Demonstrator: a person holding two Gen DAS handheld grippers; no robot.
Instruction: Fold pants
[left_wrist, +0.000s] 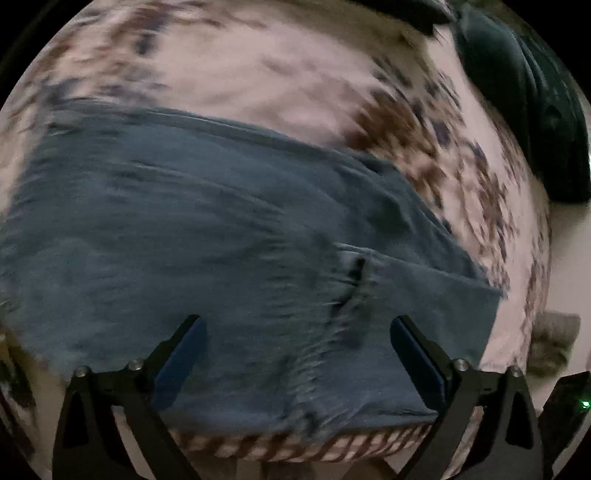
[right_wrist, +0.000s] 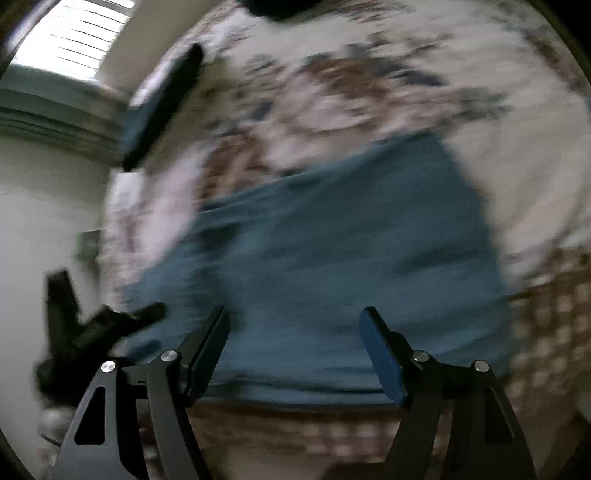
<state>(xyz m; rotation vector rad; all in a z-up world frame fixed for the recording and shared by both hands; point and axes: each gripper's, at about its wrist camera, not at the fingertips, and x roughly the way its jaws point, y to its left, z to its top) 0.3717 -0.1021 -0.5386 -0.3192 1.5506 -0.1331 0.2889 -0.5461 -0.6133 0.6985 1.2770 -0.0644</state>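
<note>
Blue pants (left_wrist: 192, 236) lie spread flat on a patterned bedspread (left_wrist: 266, 70), with the fly and waistband toward the near edge. My left gripper (left_wrist: 295, 325) is open and empty, hovering above the pants near the waistband. In the right wrist view the pants (right_wrist: 332, 251) fill the middle, blurred by motion. My right gripper (right_wrist: 293, 317) is open and empty above their near edge. The other gripper (right_wrist: 96, 328) shows as a dark blurred shape at the lower left of the right wrist view.
A dark teal cushion (left_wrist: 524, 110) lies at the bed's far right; it also shows in the right wrist view (right_wrist: 162, 107). The bedspread's checked border (left_wrist: 332, 446) hangs over the near edge. A window with blinds (right_wrist: 81, 40) is at the upper left. Pale floor (right_wrist: 44, 221) lies beside the bed.
</note>
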